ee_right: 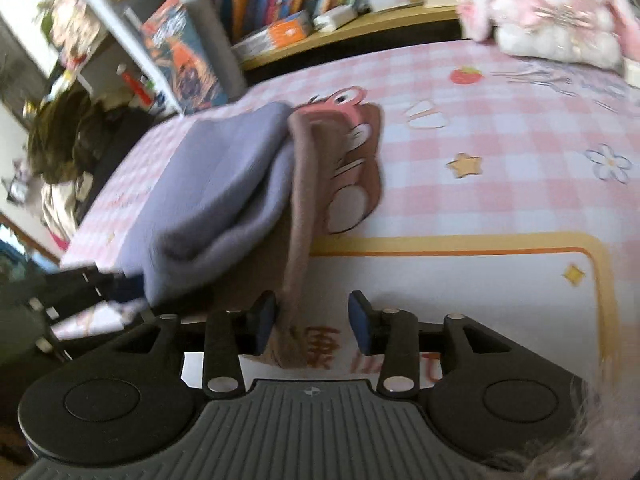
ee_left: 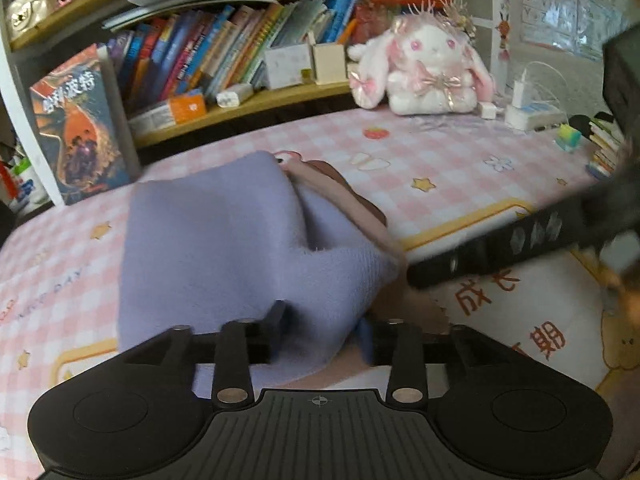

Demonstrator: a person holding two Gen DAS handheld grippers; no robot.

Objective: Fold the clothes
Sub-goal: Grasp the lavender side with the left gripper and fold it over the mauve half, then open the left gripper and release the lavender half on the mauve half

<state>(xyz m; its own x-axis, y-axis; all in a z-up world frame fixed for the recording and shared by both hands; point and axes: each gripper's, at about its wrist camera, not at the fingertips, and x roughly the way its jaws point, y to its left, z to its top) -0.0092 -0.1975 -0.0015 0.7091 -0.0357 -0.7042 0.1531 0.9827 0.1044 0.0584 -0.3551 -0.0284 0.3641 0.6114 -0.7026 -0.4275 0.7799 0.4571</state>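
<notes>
Left wrist view: the lavender garment (ee_left: pixel 224 240) is seen heaped, half folded, on the pink checked worktop (ee_left: pixel 440 160). The left gripper (ee_left: pixel 320 336) is parted, cloth draped between unpressed. The right gripper (ee_right: pixel 312 324) is parted, the brown hem (ee_right: pixel 298 240) loose. Slippage could undo the fold.

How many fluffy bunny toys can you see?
1. The pink and white plush bunny sits at the back of the checked mat, just right of the wooden bookshelf. More toys could be hiding outside the pictures.
</notes>
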